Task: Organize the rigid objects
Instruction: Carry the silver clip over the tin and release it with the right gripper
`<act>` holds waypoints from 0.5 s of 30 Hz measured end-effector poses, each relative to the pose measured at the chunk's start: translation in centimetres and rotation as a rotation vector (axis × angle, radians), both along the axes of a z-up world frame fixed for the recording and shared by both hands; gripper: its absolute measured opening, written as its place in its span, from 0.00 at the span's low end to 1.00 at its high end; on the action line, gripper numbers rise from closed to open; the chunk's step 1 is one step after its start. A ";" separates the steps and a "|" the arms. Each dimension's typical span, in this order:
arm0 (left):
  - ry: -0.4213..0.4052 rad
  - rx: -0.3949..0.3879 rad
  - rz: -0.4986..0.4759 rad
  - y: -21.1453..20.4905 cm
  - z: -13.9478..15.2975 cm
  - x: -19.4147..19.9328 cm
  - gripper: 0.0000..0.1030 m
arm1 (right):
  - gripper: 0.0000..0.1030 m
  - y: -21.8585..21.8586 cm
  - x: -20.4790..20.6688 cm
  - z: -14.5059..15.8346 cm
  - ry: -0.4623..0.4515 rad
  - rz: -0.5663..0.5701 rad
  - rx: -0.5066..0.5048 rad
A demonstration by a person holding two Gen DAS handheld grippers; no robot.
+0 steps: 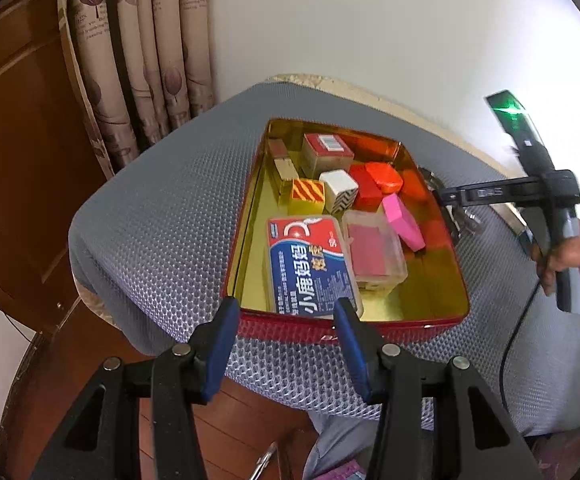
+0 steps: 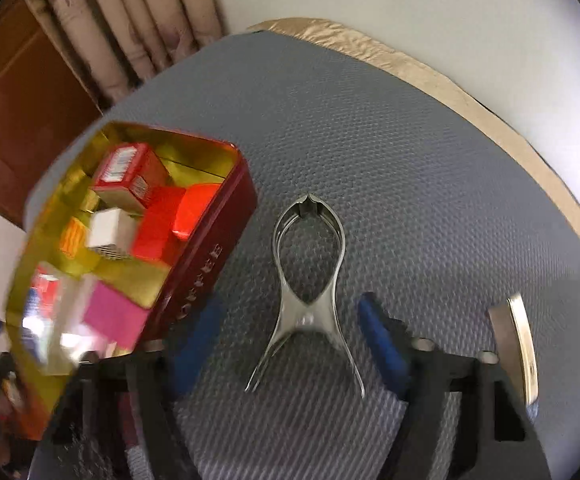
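While the left hand-held gripper [image 1: 286,320] is held spread and empty at the red tin [image 1: 441,322] of blocks, the right hand-held gripper [image 2: 290,344] is spread astride steel nippers [image 2: 309,280] lying on the table [image 2: 429,160], seemingly for pickup.

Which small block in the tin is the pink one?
The pink block leaning against the clear plastic case, by the tin's right wall; its neighbours are red, white and striped.

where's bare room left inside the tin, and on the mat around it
Inside the red tin, bare gold floor shows along its left wall and in the near right corner. The far half is crowded with blocks. On the grey mat, the stretch beyond the metal nippers is bare.
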State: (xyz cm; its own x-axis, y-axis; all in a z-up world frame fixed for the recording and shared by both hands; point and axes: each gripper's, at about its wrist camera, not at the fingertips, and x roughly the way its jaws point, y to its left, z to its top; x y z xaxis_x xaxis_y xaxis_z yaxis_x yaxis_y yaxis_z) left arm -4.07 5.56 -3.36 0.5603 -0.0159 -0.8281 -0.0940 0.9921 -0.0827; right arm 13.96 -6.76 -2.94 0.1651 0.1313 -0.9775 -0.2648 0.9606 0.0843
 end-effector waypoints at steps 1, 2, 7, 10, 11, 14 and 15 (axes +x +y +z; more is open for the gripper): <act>0.003 0.006 0.000 0.0 -0.1 0.1 0.53 | 0.31 0.0 0.2 -0.8 0.017 -0.002 -0.028; 0.001 0.007 -0.004 0.0 -0.1 0.1 0.53 | 0.31 -0.1 0.2 -1.1 0.015 -0.005 -0.023; -0.002 0.009 0.009 0.3 -0.1 0.1 0.53 | 0.30 -1.1 -1.0 0.0 -0.023 -0.017 -0.031; -0.032 -0.011 0.048 1.2 0.6 -0.2 0.53 | 0.30 -2.6 -2.2 1.6 -0.052 -0.056 0.007; -0.053 -0.015 0.069 1.6 1.0 -0.4 0.53 | 0.30 -3.3 -2.6 2.6 -0.057 -0.074 0.036; -0.089 -0.006 0.128 2.5 1.7 -0.8 0.53 | 0.30 -4.0 -3.1 5.1 -0.080 -0.113 0.103; -0.090 -0.009 0.144 2.8 1.8 -0.8 0.53 | 0.30 -4.0 -3.4 6.3 -0.087 -0.123 0.141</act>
